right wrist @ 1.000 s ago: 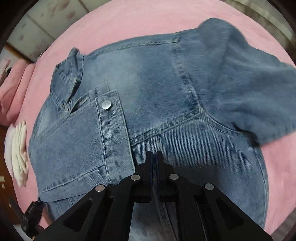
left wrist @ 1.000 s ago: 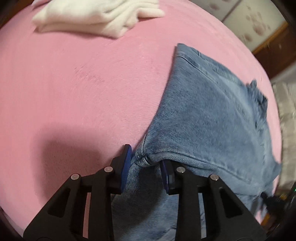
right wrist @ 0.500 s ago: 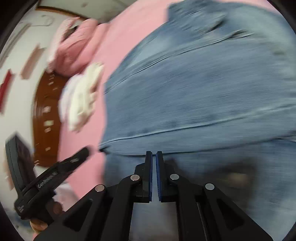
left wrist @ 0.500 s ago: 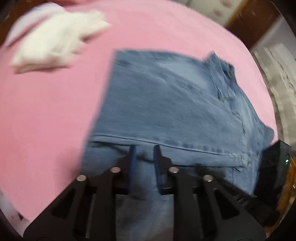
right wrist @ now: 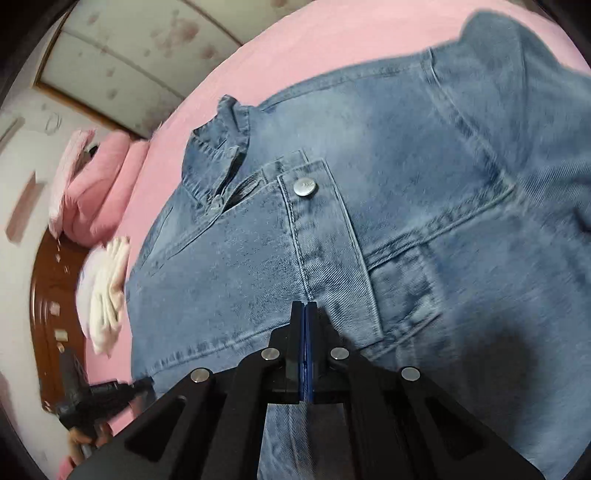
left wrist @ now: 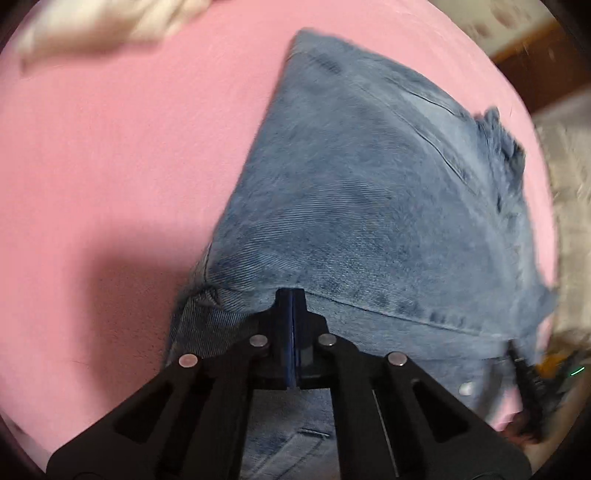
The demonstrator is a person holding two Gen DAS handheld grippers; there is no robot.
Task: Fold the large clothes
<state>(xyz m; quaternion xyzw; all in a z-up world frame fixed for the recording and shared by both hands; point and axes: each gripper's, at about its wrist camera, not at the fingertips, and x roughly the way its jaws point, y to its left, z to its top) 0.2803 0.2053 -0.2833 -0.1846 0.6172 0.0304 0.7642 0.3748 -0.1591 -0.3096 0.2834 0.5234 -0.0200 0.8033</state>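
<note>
Denim jacket [right wrist: 388, 206] spread on a pink bed [left wrist: 110, 166], collar toward 10 o'clock in the right view. Left gripper [left wrist: 291, 295] clenched on a folded jacket edge. Right gripper [right wrist: 304, 306] pressed closed over the jacket's front placket; whether cloth is pinched cannot be told. White cloth [right wrist: 105, 295] at 9 o'clock.

Left tongs [left wrist: 292, 299] closed against denim jacket [left wrist: 369, 206] fold on pink bedspread [left wrist: 110, 166]

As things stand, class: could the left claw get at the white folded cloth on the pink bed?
Probably not yet. The left claw is shut on the denim jacket, and the white cloth lies far across the bare pink bed; nothing blocks the way.
</note>
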